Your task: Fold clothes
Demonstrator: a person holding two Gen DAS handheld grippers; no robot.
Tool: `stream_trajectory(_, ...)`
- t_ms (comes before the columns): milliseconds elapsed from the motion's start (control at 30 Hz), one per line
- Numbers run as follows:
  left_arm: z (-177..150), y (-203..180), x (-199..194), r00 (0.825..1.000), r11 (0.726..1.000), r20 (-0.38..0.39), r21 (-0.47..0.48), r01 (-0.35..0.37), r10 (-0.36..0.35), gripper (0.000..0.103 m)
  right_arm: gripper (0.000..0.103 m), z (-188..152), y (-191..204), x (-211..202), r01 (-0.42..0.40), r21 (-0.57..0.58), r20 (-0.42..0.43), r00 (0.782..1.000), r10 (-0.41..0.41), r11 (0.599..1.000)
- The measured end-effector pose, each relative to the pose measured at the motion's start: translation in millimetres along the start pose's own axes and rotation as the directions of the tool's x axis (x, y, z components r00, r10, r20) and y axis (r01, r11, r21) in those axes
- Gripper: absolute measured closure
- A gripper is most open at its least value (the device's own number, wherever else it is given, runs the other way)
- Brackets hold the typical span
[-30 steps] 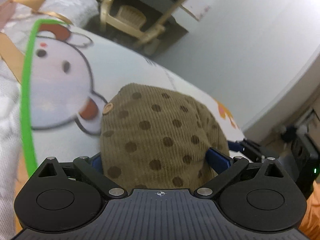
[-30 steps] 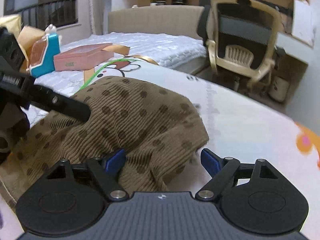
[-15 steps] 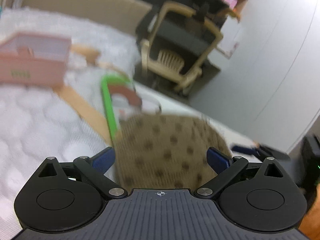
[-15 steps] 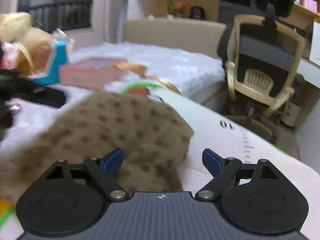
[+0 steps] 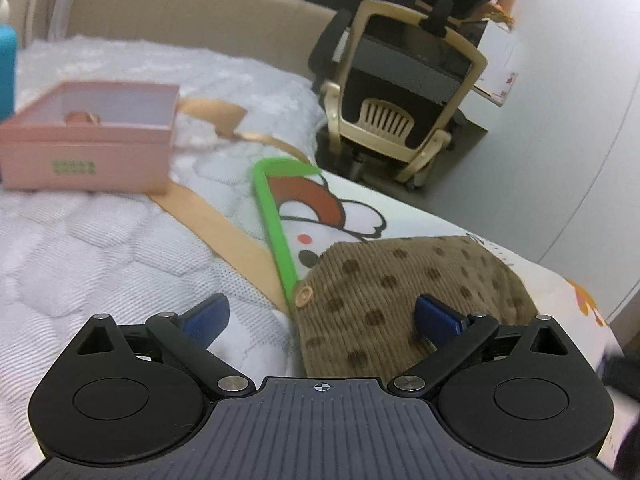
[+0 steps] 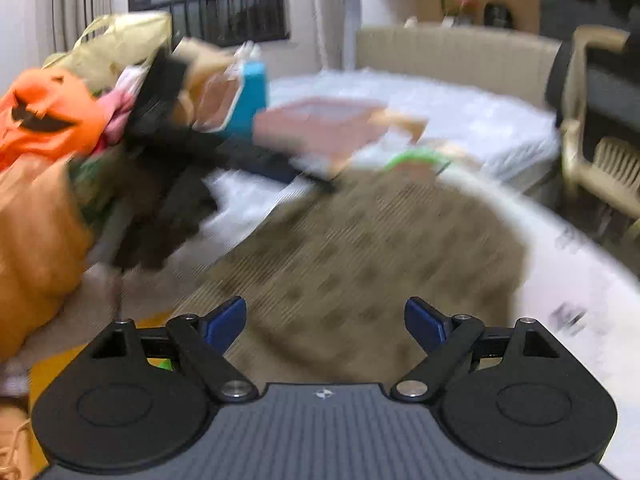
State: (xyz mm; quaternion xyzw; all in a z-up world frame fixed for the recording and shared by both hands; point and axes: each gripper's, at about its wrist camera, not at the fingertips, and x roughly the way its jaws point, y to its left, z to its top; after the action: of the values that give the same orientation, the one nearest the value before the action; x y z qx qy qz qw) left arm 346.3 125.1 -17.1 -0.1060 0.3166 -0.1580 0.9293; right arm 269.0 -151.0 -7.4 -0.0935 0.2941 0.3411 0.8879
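Lying bunched on the white cartoon-printed mat on the bed, the brown dotted corduroy garment shows no clear long axis, while left tongs and right tongs gape, empty.

A brown corduroy garment with dark dots and a tan button lies bunched on the cartoon-printed mat, by its green-edged side.

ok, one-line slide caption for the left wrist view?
Left gripper, jaws open, above the folded brown polka-dot corduroy garment on a cartoon-print mat, pink box behind.
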Motion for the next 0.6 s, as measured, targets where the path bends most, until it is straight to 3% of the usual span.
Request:
stream_trajectory(167,-26.3,-22.3,-19.1,0.999,0.995,-0.031,0.092,0.046,-0.043,0.001,0.015,30.8,-40.2,4.7,0.194,0.043,0.064,0.979,-0.196,0.98)
stream_trajectory(267,-44.3,-36.6,-15.0,0.998,0.98,-0.056,0.2,0.013,-0.002,0.001,0.015,49.7,-60.3,36.0,0.278,0.123,0.077,0.954,-0.288,0.953)
stream_trajectory(367,-51.9,-37.3,-9.8,0.997,0.983,-0.072,0.184,0.003,0.011,0.0,0.014,53.9,-73.6,80.7,0.334,0.148,0.014,0.94,-0.34,0.931)
stream_trajectory(433,-53.8,-38.6,-11.3,0.996,0.984,-0.084,0.177,0.013,0.002,0.0,0.003,45.6,-82.7,101.3,0.393,0.105,-0.023,0.92,-0.392,0.914)
stream_trajectory(600,-60.6,-45.6,-23.3,0.997,0.977,-0.08,0.215,-0.001,0.019,0.001,0.004,35.6,-70.8,71.8,0.435,0.094,0.009,0.899,-0.438,0.895)
